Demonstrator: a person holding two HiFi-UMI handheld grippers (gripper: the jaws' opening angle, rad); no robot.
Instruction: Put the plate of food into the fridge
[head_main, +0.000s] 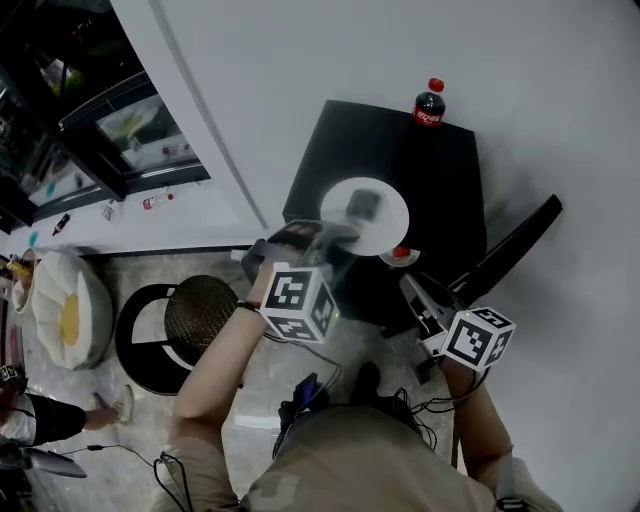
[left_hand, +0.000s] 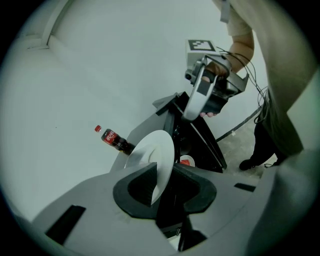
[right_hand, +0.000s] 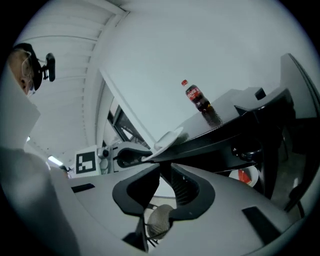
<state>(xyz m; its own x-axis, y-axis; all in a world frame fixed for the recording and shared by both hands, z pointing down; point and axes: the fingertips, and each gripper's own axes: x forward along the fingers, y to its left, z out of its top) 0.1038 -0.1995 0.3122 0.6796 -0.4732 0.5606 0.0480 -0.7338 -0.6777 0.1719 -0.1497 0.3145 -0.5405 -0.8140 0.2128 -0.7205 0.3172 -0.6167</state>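
Observation:
A white plate (head_main: 385, 225) with a dark piece of food (head_main: 362, 205) hangs over the front of the black mini fridge (head_main: 400, 150). My left gripper (head_main: 320, 235) is shut on the plate's near rim. In the left gripper view the plate (left_hand: 150, 150) stands edge-on between the pads of the left gripper (left_hand: 166, 172). The fridge door (head_main: 515, 245) stands swung out to the right. My right gripper (head_main: 408, 285) is beside it, below the plate. Its jaws stand a narrow gap apart with nothing between them, as the right gripper view (right_hand: 165, 167) shows.
A cola bottle (head_main: 429, 103) stands on the fridge top. A small dish with something red (head_main: 400, 256) sits in the fridge opening. On the floor to the left are a round black stool (head_main: 200, 315) and a white cushion (head_main: 65, 315). A person's leg (head_main: 40, 418) is at the lower left.

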